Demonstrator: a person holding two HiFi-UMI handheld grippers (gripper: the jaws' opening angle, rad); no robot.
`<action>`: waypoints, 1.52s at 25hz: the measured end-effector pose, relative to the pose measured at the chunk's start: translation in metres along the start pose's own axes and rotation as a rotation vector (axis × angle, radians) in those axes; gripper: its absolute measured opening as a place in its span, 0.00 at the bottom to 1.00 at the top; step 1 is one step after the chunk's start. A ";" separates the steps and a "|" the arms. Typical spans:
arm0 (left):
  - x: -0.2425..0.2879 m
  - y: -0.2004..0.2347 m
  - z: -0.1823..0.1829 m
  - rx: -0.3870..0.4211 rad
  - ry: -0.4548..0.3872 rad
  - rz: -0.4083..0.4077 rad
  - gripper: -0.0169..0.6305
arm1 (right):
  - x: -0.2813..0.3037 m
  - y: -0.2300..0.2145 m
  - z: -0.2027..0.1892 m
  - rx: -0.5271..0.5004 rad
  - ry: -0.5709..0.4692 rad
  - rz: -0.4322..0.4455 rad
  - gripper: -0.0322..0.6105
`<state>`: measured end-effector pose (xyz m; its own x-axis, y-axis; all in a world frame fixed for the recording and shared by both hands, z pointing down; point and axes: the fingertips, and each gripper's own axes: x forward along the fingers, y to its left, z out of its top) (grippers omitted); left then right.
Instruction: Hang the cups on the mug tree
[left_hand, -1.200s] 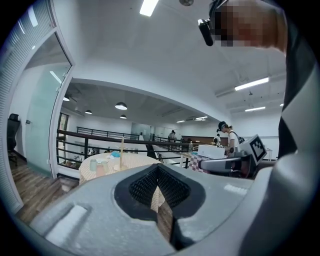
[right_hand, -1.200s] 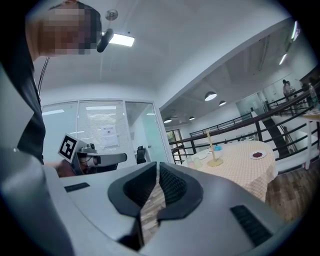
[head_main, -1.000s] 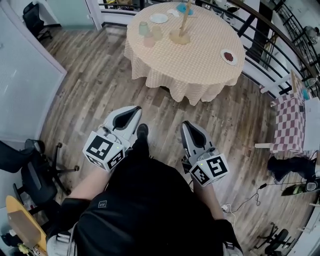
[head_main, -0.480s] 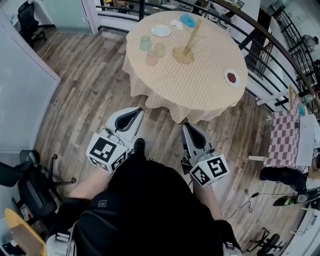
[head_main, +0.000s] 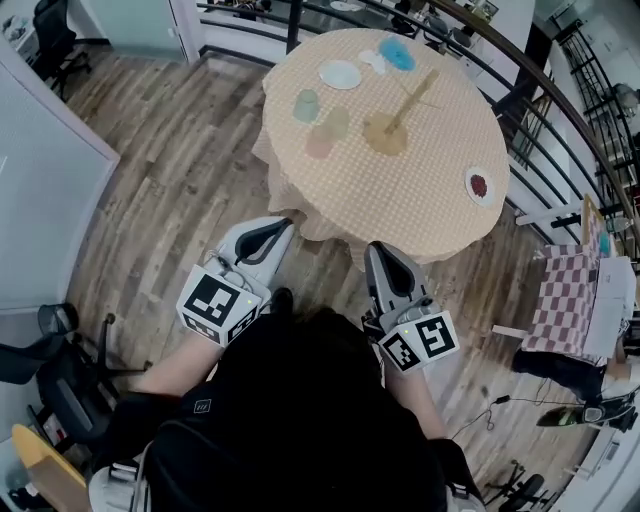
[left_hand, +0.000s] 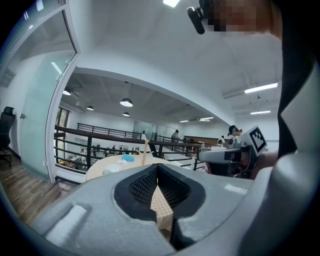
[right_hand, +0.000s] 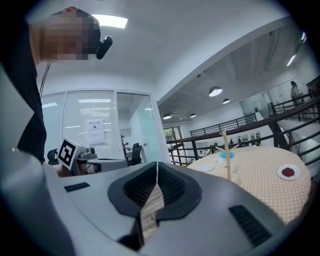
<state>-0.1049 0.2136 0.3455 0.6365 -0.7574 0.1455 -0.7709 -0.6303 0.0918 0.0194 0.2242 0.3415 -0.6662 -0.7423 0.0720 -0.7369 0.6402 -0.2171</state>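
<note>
A wooden mug tree stands on the round table with a beige checked cloth, ahead of me. Left of it sit three cups: a green cup, a pale yellow cup and a pink cup. My left gripper and right gripper are held low before my body, short of the table's near edge, both shut with nothing in them. In the left gripper view, the left gripper points at the mug tree. The right gripper sees the mug tree to its right.
On the table lie a white plate, a blue dish and a small plate with something red. A black railing curves behind the table. Office chairs stand at the left, a pink checked table at the right.
The table has come closer and now reaches down to the gripper tips in the head view. Both grippers stay shut, at the same spot before my body.
</note>
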 end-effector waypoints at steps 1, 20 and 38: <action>0.005 0.005 -0.001 0.000 0.007 0.004 0.04 | 0.005 -0.004 -0.001 0.006 0.008 0.004 0.08; 0.157 0.075 0.016 -0.025 0.027 0.134 0.04 | 0.104 -0.155 0.014 0.053 0.036 0.136 0.08; 0.235 0.133 -0.034 -0.029 0.075 0.142 0.28 | 0.180 -0.211 0.004 0.034 0.093 0.218 0.08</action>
<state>-0.0584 -0.0425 0.4252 0.5187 -0.8230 0.2318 -0.8539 -0.5120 0.0929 0.0552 -0.0453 0.3961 -0.8180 -0.5648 0.1092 -0.5713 0.7751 -0.2699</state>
